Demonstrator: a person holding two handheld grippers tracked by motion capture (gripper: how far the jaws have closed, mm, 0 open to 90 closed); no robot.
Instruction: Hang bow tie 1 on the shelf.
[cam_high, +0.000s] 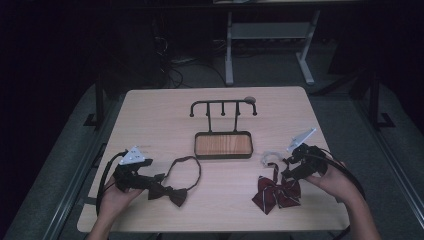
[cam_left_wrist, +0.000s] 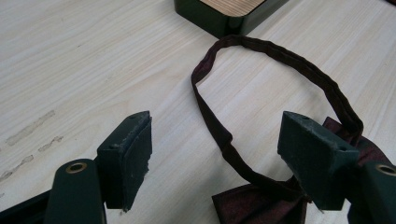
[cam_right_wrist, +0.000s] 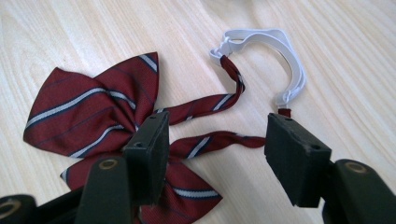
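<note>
At the table's (cam_high: 150, 115) eight o'clock, the left gripper (cam_high: 152, 182) rests with its jaws spread wide over the dark maroon fabric bow tie (cam_high: 167, 192), whose neck loop (cam_left_wrist: 280, 56) arcs toward one o'clock. At twelve stands a black hook rack with a wooden tray (cam_high: 223, 145). At four o'clock, the right gripper (cam_high: 289, 167) holds its jaws apart, unclamped, straddling the straps of the red striped bow tie (cam_right_wrist: 93, 112), its white clasp (cam_right_wrist: 275, 51) at one o'clock.

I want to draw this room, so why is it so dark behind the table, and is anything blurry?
High view: light falls on the table; the floor behind is dim. Right gripper view: the striped bow tie looks sharp. Left gripper view: the dark bow tie is sharp.
</note>
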